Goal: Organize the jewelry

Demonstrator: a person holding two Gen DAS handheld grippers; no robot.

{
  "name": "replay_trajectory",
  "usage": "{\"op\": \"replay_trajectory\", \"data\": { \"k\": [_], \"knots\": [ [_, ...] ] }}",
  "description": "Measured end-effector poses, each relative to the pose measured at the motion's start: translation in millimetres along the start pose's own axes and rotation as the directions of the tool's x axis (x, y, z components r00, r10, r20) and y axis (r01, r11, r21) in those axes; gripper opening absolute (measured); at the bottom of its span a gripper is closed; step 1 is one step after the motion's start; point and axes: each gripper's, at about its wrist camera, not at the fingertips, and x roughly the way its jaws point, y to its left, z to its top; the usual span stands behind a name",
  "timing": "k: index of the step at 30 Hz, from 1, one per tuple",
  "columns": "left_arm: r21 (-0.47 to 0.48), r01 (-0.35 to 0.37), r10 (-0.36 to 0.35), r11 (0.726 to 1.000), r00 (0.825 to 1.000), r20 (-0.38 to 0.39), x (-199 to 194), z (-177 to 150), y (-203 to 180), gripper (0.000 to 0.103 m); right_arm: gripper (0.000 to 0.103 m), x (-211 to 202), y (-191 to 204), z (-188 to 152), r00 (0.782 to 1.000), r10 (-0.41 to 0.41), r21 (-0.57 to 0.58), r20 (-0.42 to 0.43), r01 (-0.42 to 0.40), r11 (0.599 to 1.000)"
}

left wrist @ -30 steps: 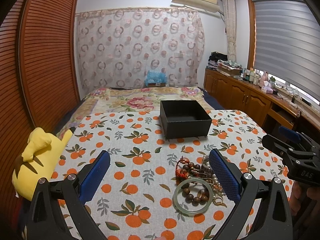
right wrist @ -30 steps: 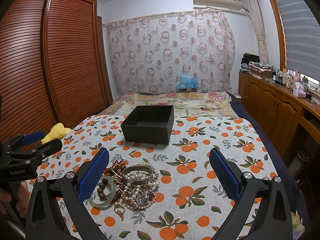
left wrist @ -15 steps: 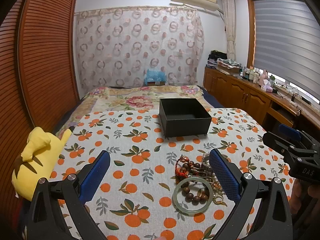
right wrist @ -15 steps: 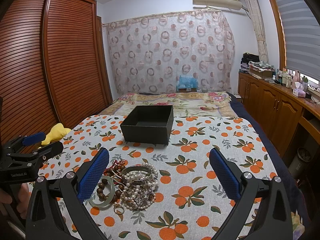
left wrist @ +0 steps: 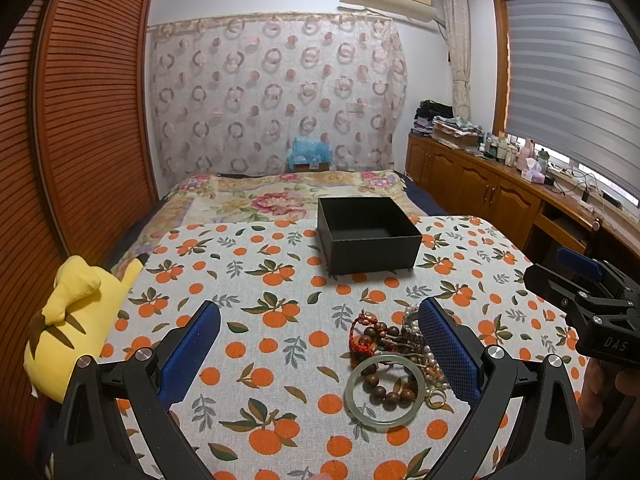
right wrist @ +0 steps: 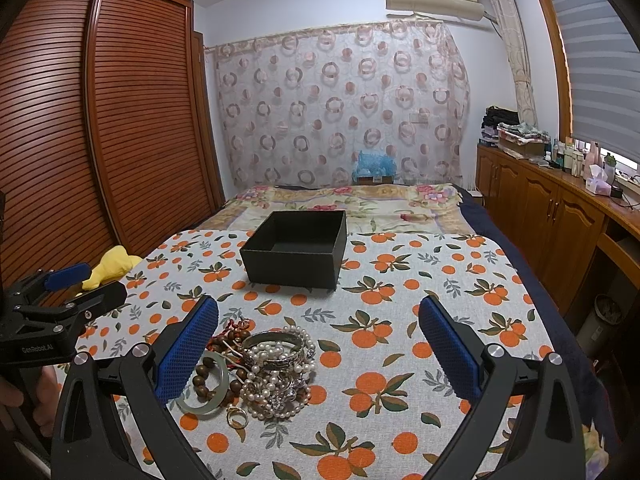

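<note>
I see a worktop (right wrist: 460, 300) covered by a cloth printed with oranges and leaves. An open black box (right wrist: 294, 254) stands on it toward the far edge. Nearer to me than the box lies a jewelry heap (right wrist: 260, 372): pearl strands, wooden beads, a pale green bangle (left wrist: 384, 390) and a gold ring (right wrist: 237, 416), all touching. A yellow plush toy (left wrist: 72, 320) rests at the worktop's left edge, well apart from the box.
</note>
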Motion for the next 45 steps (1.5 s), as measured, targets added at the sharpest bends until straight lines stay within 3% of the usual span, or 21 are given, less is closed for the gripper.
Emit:
{"op": "replay_trajectory", "data": {
  "k": [18, 25, 35, 45],
  "knots": [
    [0.003, 0.011, -0.011, 1.000, 1.000, -0.012, -3, -4, -9, 0.096, 0.101, -3, -4, -1, 1.000, 0.015, -0.001, -0.010, -0.015, 1.000],
    [0.022, 0.065, -0.063, 0.998, 0.995, -0.074, 18, -14, -7, 0.096, 0.101, 4, -11, -12, 0.999, 0.042, 0.008, -0.024, -0.042, 0.999],
    [0.062, 0.141, -0.122, 0.988, 0.962, -0.245, 57, -38, -19, 0.096, 0.098, 13, -20, -28, 0.997, 0.050, 0.003, -0.061, -0.050, 0.999],
    [0.075, 0.215, -0.178, 0.974, 0.924, -0.339, 79, -55, -29, 0.096, 0.092, 30, -17, -46, 0.987, 0.079, -0.024, -0.142, -0.083, 0.996]
  ]
}}
